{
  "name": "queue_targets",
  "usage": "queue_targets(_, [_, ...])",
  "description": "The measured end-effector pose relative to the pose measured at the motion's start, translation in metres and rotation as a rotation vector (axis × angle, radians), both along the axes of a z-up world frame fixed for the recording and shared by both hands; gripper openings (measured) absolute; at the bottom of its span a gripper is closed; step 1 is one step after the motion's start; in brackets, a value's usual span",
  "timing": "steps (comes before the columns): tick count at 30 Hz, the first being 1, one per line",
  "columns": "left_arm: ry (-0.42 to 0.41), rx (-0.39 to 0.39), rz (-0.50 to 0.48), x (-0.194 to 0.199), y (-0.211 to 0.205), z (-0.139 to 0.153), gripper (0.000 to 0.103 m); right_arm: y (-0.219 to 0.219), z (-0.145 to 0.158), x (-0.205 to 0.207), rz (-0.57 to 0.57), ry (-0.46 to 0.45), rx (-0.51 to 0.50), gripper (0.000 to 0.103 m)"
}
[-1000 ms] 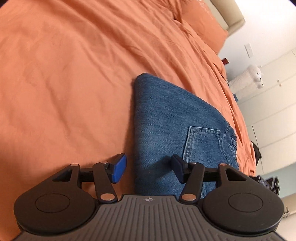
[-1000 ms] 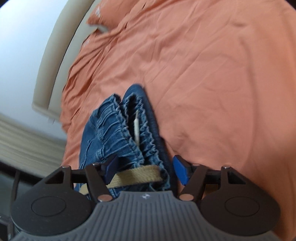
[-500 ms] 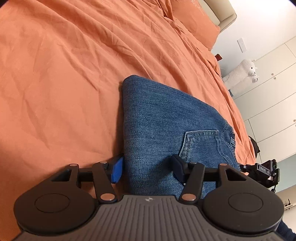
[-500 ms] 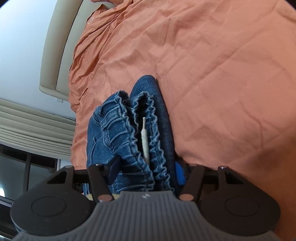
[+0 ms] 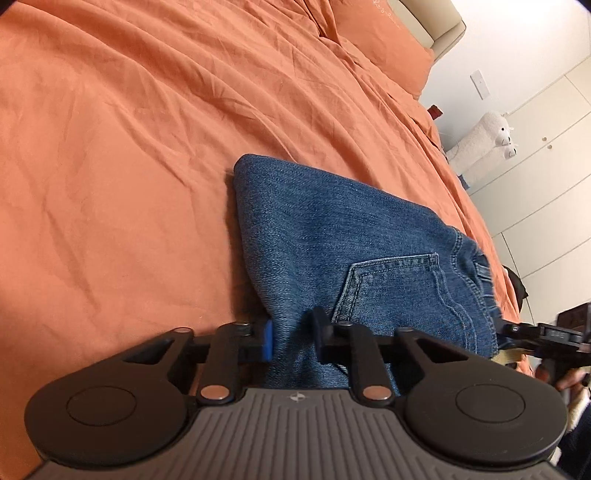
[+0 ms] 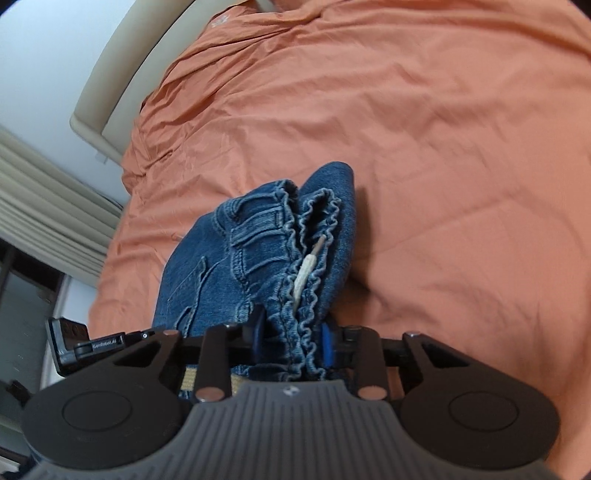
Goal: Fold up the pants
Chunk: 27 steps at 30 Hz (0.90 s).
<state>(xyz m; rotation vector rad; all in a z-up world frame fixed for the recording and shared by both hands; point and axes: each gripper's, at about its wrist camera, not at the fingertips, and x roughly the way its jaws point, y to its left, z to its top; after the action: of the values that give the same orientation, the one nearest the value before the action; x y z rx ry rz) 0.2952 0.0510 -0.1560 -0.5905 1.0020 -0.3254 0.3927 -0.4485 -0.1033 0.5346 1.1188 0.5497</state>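
Folded blue jeans (image 5: 332,236) lie on the orange bedsheet (image 5: 129,147), back pocket up. My left gripper (image 5: 291,338) is shut on the near edge of the folded denim. In the right wrist view the jeans (image 6: 221,273) show their gathered elastic waistband and a beige drawstring (image 6: 304,269). My right gripper (image 6: 293,338) is shut on the waistband layers. The right gripper also shows at the right edge of the left wrist view (image 5: 546,334).
An orange pillow (image 5: 384,40) and a beige headboard (image 5: 436,22) lie at the bed's far end. A white plush llama (image 5: 484,140) stands by white wardrobe doors (image 5: 546,192). Beige curtains (image 6: 44,206) hang beside the bed.
Both grippers went from open around the jeans to shut on them. The left one moved in onto the folded edge, the right one onto the waistband.
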Motion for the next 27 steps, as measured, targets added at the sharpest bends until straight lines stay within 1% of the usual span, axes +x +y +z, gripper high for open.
queue_targets(3, [-0.006,-0.014,0.025,-0.002,0.005,0.002,0.009,0.011,0.022,-0.005,0.008,-0.025,-0.047,0.022])
queue_targets(5, [-0.008,-0.026,0.044,-0.004,0.009,0.004,0.007,0.019,0.037,-0.009,0.011,-0.048,-0.065,0.021])
queue_targets(10, [-0.056,-0.006,0.068,-0.014,0.005,0.019,0.006,0.039,0.075,-0.027,0.021,-0.108,-0.093,0.019])
queue_targets(13, [-0.1,-0.012,0.068,-0.025,0.007,0.035,0.006,0.048,0.095,-0.04,0.024,-0.14,-0.102,0.018])
queue_targets(14, [-0.111,-0.003,0.071,-0.029,0.009,0.041,0.006,0.048,0.095,-0.04,0.024,-0.14,-0.102,0.018])
queue_targets(16, [-0.126,0.012,0.086,-0.037,0.014,0.052,0.006,0.054,0.113,-0.056,0.032,-0.162,-0.086,0.018])
queue_targets(19, [-0.125,0.0,0.119,-0.049,0.025,0.069,0.006,0.063,0.125,-0.074,0.041,-0.179,-0.073,0.018])
queue_targets(20, [-0.126,0.008,0.122,-0.053,0.027,0.076,0.006,0.063,0.125,-0.074,0.041,-0.179,-0.073,0.018])
queue_targets(22, [-0.143,0.028,0.124,-0.061,0.031,0.088,0.006,0.074,0.131,-0.088,0.047,-0.18,-0.05,0.018])
queue_targets(26, [-0.171,0.033,0.13,-0.078,0.045,0.108,0.006,0.086,0.134,-0.101,0.051,-0.181,-0.027,0.018])
queue_targets(27, [-0.173,0.038,0.135,-0.082,0.05,0.112,0.006,0.095,0.137,-0.108,0.053,-0.179,-0.005,0.018])
